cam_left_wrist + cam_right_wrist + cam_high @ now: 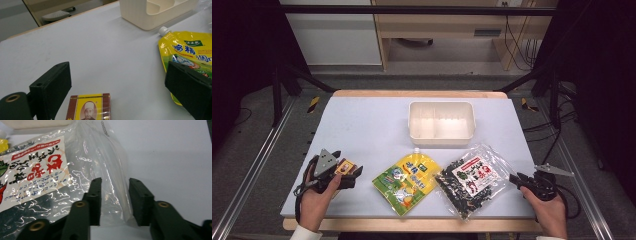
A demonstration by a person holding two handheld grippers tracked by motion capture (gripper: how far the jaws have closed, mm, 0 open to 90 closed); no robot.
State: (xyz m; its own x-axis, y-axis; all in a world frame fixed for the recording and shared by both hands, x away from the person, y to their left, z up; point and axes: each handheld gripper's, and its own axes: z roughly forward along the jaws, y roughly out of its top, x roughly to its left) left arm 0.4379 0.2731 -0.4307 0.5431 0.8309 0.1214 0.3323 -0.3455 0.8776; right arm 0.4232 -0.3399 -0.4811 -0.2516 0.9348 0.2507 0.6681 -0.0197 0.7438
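On the counter (362, 120) a clear seaweed bag (472, 181) lies near the front right corner; the right tongs (115, 200) straddle its clear edge, part open, contact unclear. The left tongs (117, 90) gape around a small box (88, 107), cut off by the left gripper view's bottom.

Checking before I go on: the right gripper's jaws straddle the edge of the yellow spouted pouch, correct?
Not the pouch. The right gripper has its jaws astride the edge of the clear plastic bag with the red-and-white label, as the right gripper view shows.
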